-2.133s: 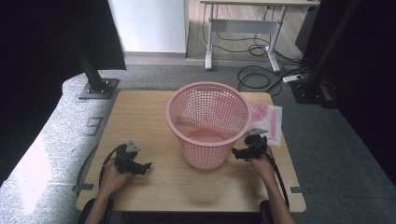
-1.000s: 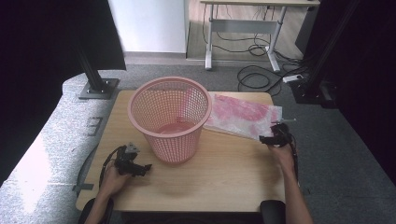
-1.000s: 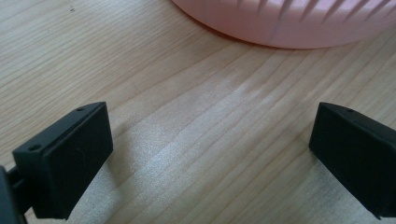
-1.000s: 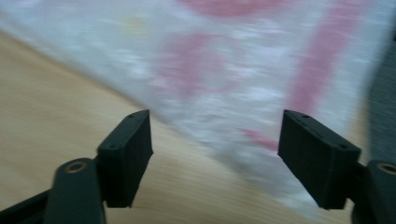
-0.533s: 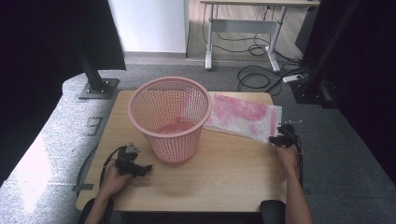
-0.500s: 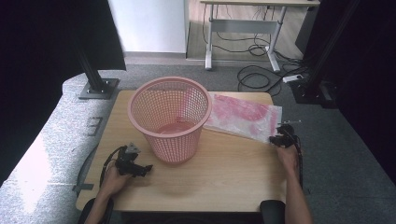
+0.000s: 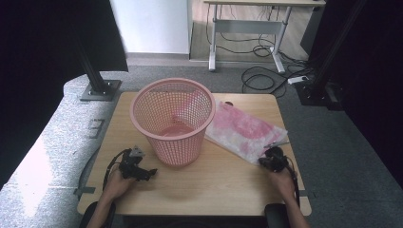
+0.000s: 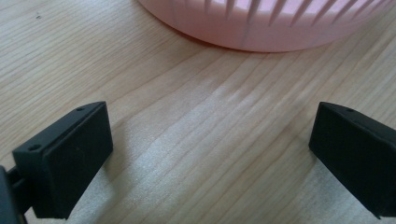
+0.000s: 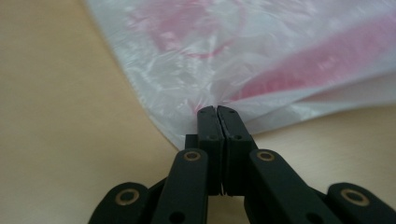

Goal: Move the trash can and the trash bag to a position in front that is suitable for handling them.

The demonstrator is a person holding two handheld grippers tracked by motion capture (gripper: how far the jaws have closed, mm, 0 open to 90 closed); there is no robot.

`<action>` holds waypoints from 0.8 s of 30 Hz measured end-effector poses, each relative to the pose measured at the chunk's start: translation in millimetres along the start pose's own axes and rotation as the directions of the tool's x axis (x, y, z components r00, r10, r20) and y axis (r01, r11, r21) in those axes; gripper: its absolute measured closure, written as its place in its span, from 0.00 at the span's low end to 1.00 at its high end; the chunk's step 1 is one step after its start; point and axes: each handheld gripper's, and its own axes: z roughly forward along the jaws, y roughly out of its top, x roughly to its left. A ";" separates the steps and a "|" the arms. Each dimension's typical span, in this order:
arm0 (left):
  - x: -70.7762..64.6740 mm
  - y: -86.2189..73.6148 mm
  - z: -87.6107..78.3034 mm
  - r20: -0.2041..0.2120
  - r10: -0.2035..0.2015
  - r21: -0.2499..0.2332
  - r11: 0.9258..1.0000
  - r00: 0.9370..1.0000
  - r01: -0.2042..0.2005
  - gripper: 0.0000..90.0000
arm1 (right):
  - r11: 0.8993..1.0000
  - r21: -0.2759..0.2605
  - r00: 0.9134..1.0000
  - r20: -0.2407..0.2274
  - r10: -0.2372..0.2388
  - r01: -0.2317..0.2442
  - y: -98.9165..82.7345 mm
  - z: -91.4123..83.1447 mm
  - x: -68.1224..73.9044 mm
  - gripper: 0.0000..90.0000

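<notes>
the right gripper [image 9: 217, 109] has just been closing its jaws and now pinches the near edge of a pink-and-white plastic bag [image 9: 261, 56], which lies flat on the wooden table [image 7: 228, 185] just right of a pink mesh basket [image 7: 172, 118]. the left gripper [image 8: 210, 154], jaws spread wide with nothing between them, rests on the table just in front of the basket's base.

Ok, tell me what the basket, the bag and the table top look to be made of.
Basket: pink moulded plastic, by its even lattice wall and smooth matt rim.
Bag: thin clear plastic film with pink print, crinkled and glossy; the right hand-held gripper is pinched shut on its edge.
Table top: pale wood or wood-look laminate, matt, with straight grain lines; which one is unclear.
</notes>
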 end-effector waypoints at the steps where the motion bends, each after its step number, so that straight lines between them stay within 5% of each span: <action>1: -0.3 0.1 0.1 0.000 0.000 0.000 1.000 1.000 0.000 0.00 | 1.000 -0.006 1.000 -0.025 -0.019 0.019 -4.7 -2.3 12.8 0.94; 4: -1.0 0.3 0.2 0.001 0.003 0.000 1.000 1.000 -0.003 0.00 | 0.998 0.008 0.997 -0.052 -0.061 0.061 -10.6 -11.4 36.7 0.65; 6: -1.3 0.3 0.1 0.004 0.009 0.002 1.000 1.000 -0.009 0.00 | 0.998 -0.015 0.997 -0.031 -0.064 0.064 -7.8 -22.3 35.0 0.53; 11: -1.6 1.3 1.5 0.011 0.010 -0.004 1.000 1.000 -0.010 0.00 | 0.998 -0.060 0.995 0.094 0.021 -0.015 11.8 -34.9 -19.5 0.42; 15: -1.6 1.3 1.3 0.013 0.017 -0.001 1.000 1.000 -0.017 0.00 | 0.997 -0.033 0.971 0.227 0.071 -0.065 27.8 -15.7 -71.4 0.37; 19: -1.4 1.2 1.4 0.014 0.018 -0.003 1.000 1.000 -0.018 0.00 | 0.991 -0.028 0.960 0.247 0.130 -0.127 37.9 3.5 -100.5 0.35; 22: -1.4 1.0 1.5 0.015 0.019 -0.005 1.000 1.000 -0.019 0.00 | 0.989 -0.041 0.964 0.220 0.148 -0.143 40.4 11.3 -110.0 0.45; 23: -1.4 0.9 1.5 0.015 0.019 -0.006 1.000 1.000 -0.019 0.00 | 0.988 -0.043 0.977 0.153 0.151 -0.146 39.7 15.6 -114.3 0.69; 24: -1.4 0.8 1.5 0.015 0.019 -0.006 1.000 1.000 -0.019 0.00 | 0.990 -0.027 0.979 0.148 0.142 -0.139 39.0 17.6 -114.6 0.75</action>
